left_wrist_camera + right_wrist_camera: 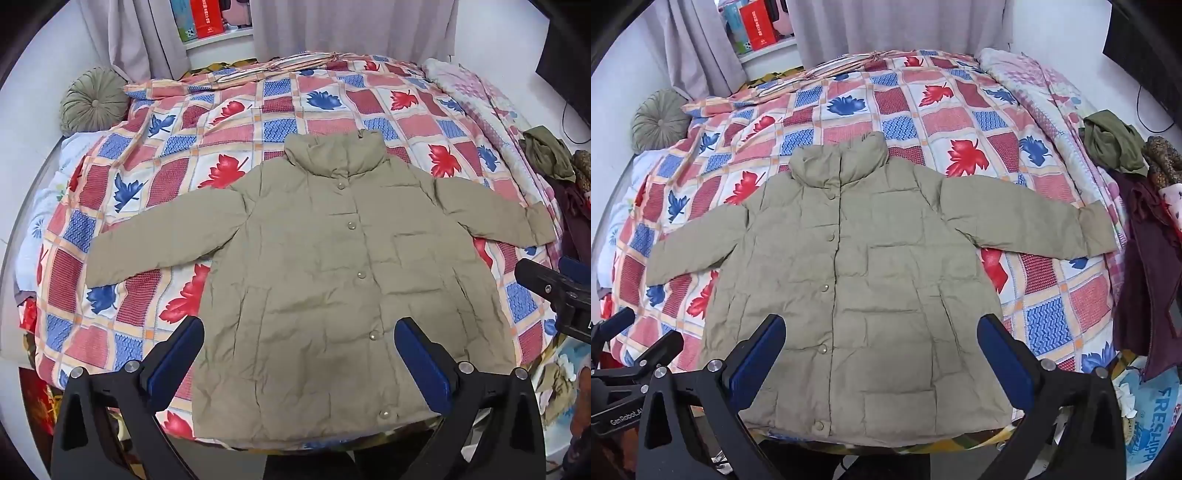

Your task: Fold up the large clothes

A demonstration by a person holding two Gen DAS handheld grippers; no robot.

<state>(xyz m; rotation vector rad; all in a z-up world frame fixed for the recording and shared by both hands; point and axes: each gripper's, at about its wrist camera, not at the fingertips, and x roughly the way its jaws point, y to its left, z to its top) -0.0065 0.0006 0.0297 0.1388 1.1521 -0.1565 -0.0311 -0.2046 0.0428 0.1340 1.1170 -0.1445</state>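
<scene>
From your left wrist view, your left gripper (299,341) stands wide with nothing between its two blue pads, hanging over the lower hem of the khaki padded jacket (317,273). The jacket lies flat and face up on the bed (229,122), hem at the near edge, collar toward the far edge, both sleeves spread out to the sides. You can count five snap buttons down its front. The quilt under it is checked with red and blue leaves. One round green cushion (92,101) sits at the far left corner of the bed, and a heap of clothes (554,158) lies along the right edge. A red box (208,16) on the window ledge carries writing too small to read. Your right gripper (554,291) shows partly at the right side of this view. From your right wrist view, your right gripper (881,339) is likewise spread wide and empty above the jacket (849,266) near the hem. Your left gripper (631,350) shows at the left, its body lettered "GenRobot". A blue bag (1156,417) by the near right corner reads "FRESHIPP", the rest cut off.
</scene>
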